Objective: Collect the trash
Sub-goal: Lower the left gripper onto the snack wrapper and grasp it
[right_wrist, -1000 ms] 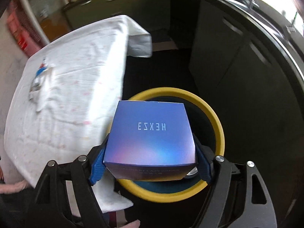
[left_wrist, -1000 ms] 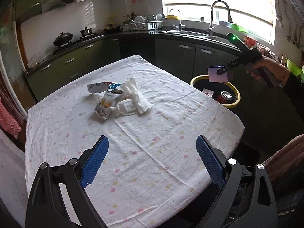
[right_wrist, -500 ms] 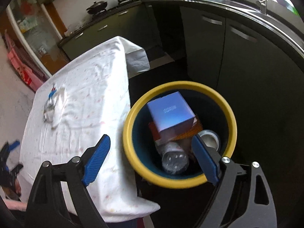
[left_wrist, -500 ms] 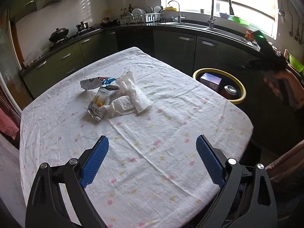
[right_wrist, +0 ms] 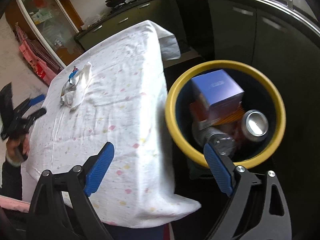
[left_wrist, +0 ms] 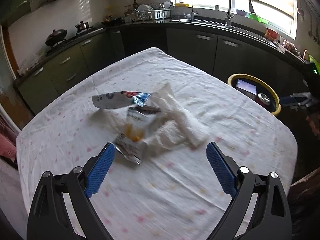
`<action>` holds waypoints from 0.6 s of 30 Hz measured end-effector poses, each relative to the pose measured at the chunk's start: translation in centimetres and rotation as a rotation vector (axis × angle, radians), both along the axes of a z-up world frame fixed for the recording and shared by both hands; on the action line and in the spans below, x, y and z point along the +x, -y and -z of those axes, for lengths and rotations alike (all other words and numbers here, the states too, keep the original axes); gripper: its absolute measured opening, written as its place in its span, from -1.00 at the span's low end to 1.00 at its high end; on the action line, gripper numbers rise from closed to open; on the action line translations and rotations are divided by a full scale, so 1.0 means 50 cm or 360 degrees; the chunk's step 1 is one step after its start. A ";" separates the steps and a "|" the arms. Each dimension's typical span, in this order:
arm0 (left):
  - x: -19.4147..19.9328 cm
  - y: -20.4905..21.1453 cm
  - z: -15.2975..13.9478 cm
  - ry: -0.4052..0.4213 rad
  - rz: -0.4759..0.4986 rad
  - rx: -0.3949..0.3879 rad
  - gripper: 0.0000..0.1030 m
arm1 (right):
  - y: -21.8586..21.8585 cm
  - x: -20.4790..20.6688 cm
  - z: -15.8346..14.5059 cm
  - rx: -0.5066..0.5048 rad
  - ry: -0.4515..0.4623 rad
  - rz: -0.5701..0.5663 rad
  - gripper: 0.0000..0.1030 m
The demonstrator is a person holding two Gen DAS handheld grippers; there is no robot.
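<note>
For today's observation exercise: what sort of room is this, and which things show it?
Most likely a home kitchen: a curved steel sink tap under the window, a white dish rack on the counter, a black wok on the stove.

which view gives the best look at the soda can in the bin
The right wrist view. It looks down into the yellow-rimmed bin, so the can shows its whole silver end, lying beside the purple box. The left wrist view catches the can only small and far off, mostly hidden by the bin rim.

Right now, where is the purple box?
In the right wrist view the purple box lies inside the yellow-rimmed bin, right of the table, beside a can.
</note>
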State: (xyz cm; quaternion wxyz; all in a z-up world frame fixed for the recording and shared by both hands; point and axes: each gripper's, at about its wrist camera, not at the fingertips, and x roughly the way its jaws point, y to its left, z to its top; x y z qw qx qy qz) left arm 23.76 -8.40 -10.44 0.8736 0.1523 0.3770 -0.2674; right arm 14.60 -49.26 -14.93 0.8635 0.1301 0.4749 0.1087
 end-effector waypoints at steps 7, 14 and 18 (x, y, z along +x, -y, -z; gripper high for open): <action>0.103 -0.007 0.020 -0.0076 0.0047 0.0003 0.44 | -0.024 0.014 0.005 0.0021 -0.0010 -0.0008 0.68; 0.147 0.013 0.040 -0.0117 0.0112 0.0028 0.33 | -0.045 0.029 0.014 0.0043 -0.0047 -0.0025 0.68; 0.165 0.012 0.054 -0.0169 0.0137 0.0021 0.19 | -0.053 0.037 0.021 0.0050 -0.0071 -0.0033 0.68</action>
